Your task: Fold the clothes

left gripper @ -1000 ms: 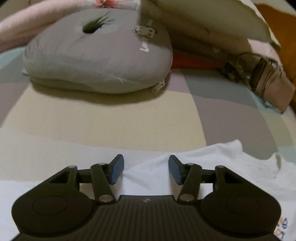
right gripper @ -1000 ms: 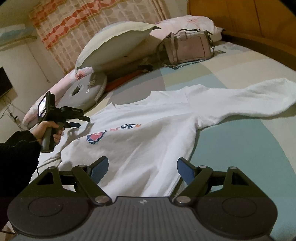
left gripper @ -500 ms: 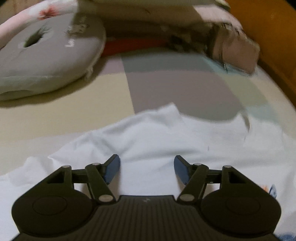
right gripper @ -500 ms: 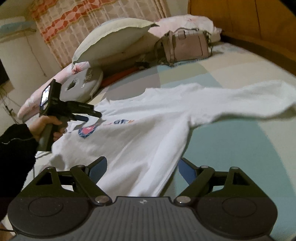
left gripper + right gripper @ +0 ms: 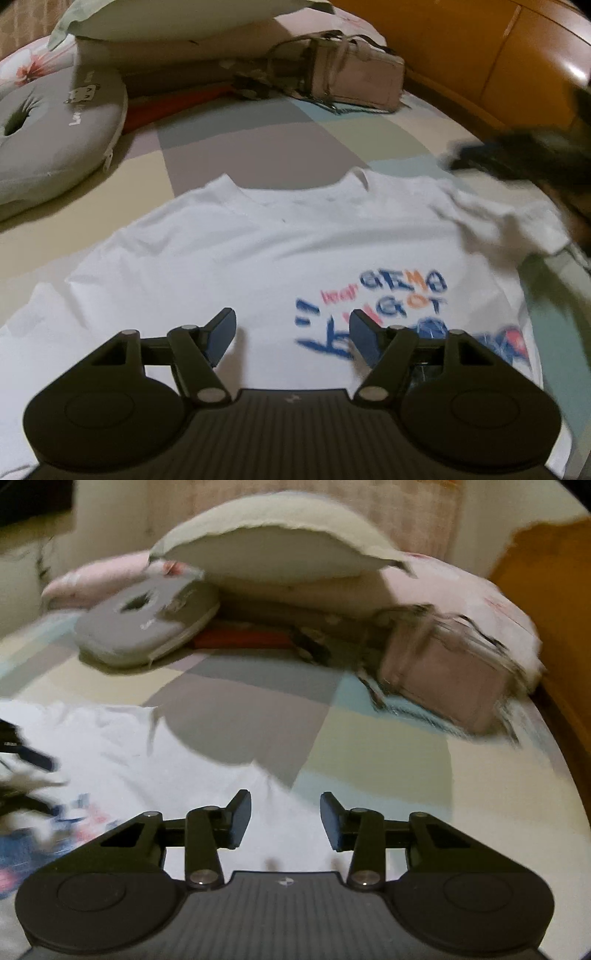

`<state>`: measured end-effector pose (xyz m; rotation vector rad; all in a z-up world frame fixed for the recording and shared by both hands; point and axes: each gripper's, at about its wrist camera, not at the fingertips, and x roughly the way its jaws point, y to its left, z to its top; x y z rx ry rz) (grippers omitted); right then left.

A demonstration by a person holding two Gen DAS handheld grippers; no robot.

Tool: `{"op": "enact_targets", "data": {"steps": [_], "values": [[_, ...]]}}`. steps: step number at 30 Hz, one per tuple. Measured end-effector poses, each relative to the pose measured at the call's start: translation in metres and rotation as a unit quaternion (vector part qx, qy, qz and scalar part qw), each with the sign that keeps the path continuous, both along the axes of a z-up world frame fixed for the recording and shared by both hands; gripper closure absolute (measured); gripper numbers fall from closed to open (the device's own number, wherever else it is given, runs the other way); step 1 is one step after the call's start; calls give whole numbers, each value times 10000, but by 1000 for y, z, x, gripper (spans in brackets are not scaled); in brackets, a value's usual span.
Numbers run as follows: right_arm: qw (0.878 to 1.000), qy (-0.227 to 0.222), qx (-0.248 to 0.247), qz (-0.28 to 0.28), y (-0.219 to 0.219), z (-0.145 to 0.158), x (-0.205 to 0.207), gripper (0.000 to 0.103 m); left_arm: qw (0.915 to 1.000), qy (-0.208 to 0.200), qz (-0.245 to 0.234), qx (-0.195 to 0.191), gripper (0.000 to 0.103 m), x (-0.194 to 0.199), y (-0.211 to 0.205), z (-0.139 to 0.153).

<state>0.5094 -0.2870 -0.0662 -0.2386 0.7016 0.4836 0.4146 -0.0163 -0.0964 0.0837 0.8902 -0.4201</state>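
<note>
A white long-sleeved shirt [image 5: 258, 251] with a blue and orange print lies face up on the bed, collar toward the pillows. My left gripper [image 5: 291, 336] hovers open over its chest, beside the print, with nothing between the fingers. The right gripper [image 5: 517, 155] shows as a dark blur at the shirt's right shoulder, where the sleeve [image 5: 517, 221] is bunched. In the right wrist view the right gripper [image 5: 284, 819] is open, jaws partly drawn in, low over the shirt's [image 5: 147, 768] edge. The left gripper [image 5: 22, 760] blurs at the left border.
A pink handbag [image 5: 354, 74] sits at the head of the bed, with a grey ring cushion [image 5: 55, 133] on the left and pillows [image 5: 273, 554] behind. An orange wooden headboard [image 5: 480, 55] runs along the right. The patchwork bedsheet [image 5: 369, 746] lies bare beyond the collar.
My left gripper swung right from the shirt's left shoulder to over the chest print. The right gripper moved from the hem up to the right shoulder, now facing the pillows, jaws narrower.
</note>
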Motion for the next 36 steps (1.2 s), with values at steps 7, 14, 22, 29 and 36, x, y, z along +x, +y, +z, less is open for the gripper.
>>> {"op": "enact_targets", "data": {"steps": [7, 14, 22, 29, 36], "values": [[9983, 173, -167, 532, 23, -46, 50, 56, 9998, -152, -137, 33, 34, -13, 4, -4], [9939, 140, -450, 995, 38, -58, 28, 61, 9994, -240, -252, 35, 34, -15, 2, -10], [9935, -281, -814, 747, 51, -39, 38, 95, 9991, -327, -255, -76, 34, -14, 0, -5], [9969, -114, -712, 312, 56, -51, 60, 84, 9989, -416, -77, -220, 34, 3, 4, 3], [9994, -146, -169, 247, 29, -17, 20, 71, 9973, -610, 258, -310, 61, 67, 24, 8]]}}
